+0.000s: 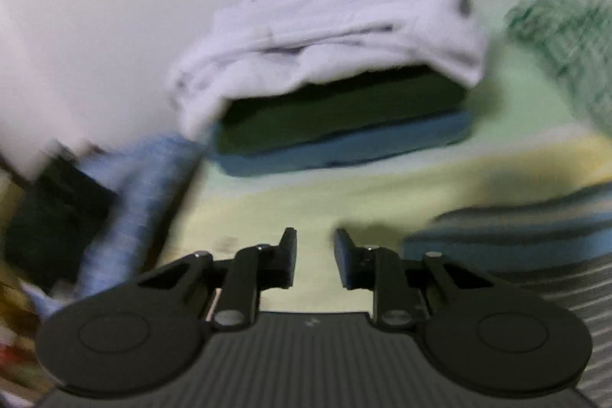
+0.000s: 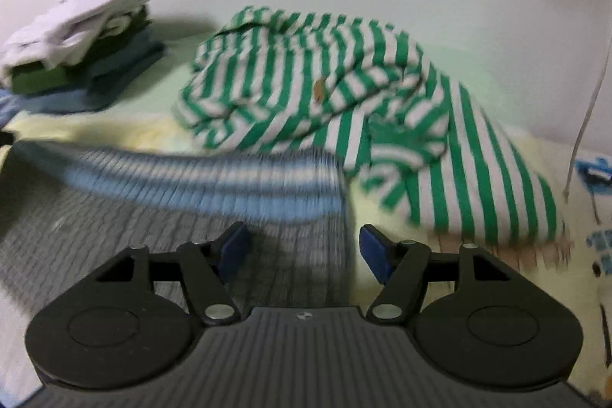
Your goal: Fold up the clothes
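Grey-and-blue striped garment (image 2: pixel 199 186) motion-blurred

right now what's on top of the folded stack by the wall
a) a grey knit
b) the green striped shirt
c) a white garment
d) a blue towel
c, the white garment lies on top of the stack, with a dark green piece and blue ones under it; the green striped shirt lies crumpled beside the stack.

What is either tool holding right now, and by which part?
Nothing. The left tool has only bare sheet between its fingers, and the right tool hangs open above the grey-blue striped garment.
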